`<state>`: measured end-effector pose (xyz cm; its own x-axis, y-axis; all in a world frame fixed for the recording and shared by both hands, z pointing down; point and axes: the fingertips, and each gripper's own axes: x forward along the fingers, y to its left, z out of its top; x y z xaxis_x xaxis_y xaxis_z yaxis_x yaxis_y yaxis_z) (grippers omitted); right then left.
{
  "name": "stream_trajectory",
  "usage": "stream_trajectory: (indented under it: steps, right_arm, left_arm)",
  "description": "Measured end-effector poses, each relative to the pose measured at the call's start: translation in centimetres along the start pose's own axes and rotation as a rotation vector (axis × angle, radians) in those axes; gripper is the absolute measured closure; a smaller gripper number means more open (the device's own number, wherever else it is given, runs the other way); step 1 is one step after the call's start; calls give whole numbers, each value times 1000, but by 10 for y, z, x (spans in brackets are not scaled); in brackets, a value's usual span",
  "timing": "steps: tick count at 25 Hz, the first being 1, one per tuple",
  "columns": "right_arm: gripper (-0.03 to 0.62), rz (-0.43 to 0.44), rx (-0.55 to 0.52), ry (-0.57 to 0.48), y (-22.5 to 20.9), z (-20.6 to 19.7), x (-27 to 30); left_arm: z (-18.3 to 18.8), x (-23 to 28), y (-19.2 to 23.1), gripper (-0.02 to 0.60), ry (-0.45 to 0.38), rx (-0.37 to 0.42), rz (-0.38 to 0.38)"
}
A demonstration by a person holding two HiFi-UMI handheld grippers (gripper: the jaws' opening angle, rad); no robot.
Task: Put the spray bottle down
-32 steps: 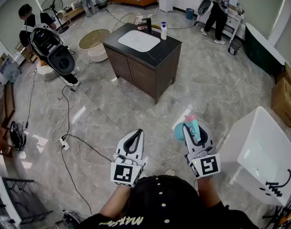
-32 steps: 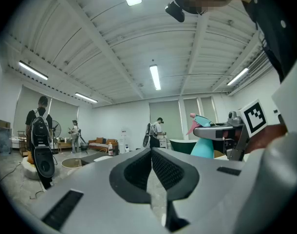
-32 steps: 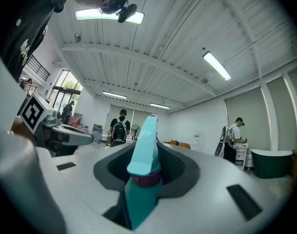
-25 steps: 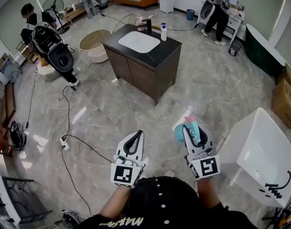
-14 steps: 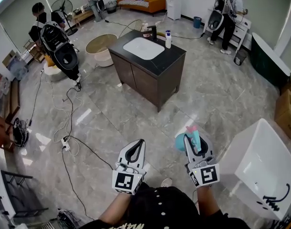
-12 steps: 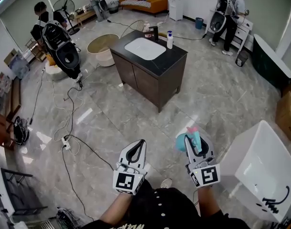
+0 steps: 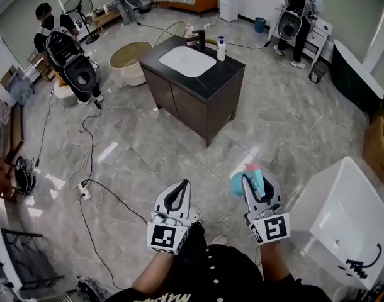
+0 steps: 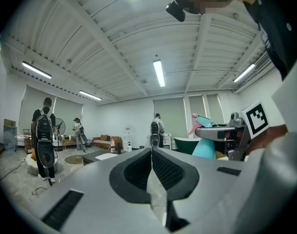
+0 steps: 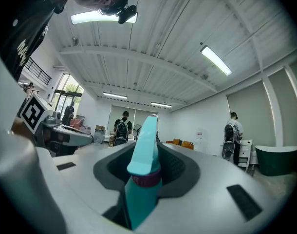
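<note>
Since the earlier frame the sink vanity [image 7: 192, 74] has shifted only slightly in the head view, and a shoe [image 7: 195, 216] now shows on the floor [image 7: 135, 162] just beside my left tool [image 7: 181, 187]. Both tools hang level in front of me as they did before, on the near side of the vanity and well apart from it.

Left tool: jaws pressed together, nothing between them.

Right tool [image 7: 254, 184]: clenched on the spray bottle [image 7: 238, 181]. In the right gripper view the bottle [image 9: 143, 179] stands upright between the pads, teal trigger head above, purple collar at the neck, teal body below. The bottle is in the air, level with the left tool and to its right, and rests on nothing.

Handling, my estimate:
- Thin plastic, probably light. Fill level cannot be read through the opaque body.
- The wall will likely give under a hard squeeze, and its smooth skin may slide in the pads.
- The trigger head makes it top-heavy, so it could tip if it lands off its flat base.
- Best hold is high on the body just under the collar, where the shoulder is stiffest and the collar stops a downward slip. The pink trigger should stay clear of the pads.

The vanity's dark tabletop looks like the nearest flat spot. It already carries a soap bottle [image 7: 221, 48] beside the faucet.
</note>
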<state>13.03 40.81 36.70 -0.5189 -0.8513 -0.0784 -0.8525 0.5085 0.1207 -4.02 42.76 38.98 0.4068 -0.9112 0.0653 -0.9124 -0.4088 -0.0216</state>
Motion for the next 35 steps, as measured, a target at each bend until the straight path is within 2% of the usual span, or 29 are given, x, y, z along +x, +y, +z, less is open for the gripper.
stream_trajectory:
  steps: [15,20,25,35]
  right_arm:
    - [477,-23,-18,-4,-17,-1,114]
    - [477,-36,-30,-10,-13,0,148]
    - [477,-76,-26,-11,-12,0,171]
    - [477,-112,-11,8,-27,-13,205]
  left_arm:
    - [13,85,87,565,-33,-12,-44]
    - [15,100,118,565,-57,-18,-52]
    - [10,108,147,565,-32,-4,-69]
    - [0,138,169,565,-18,-20,-84]
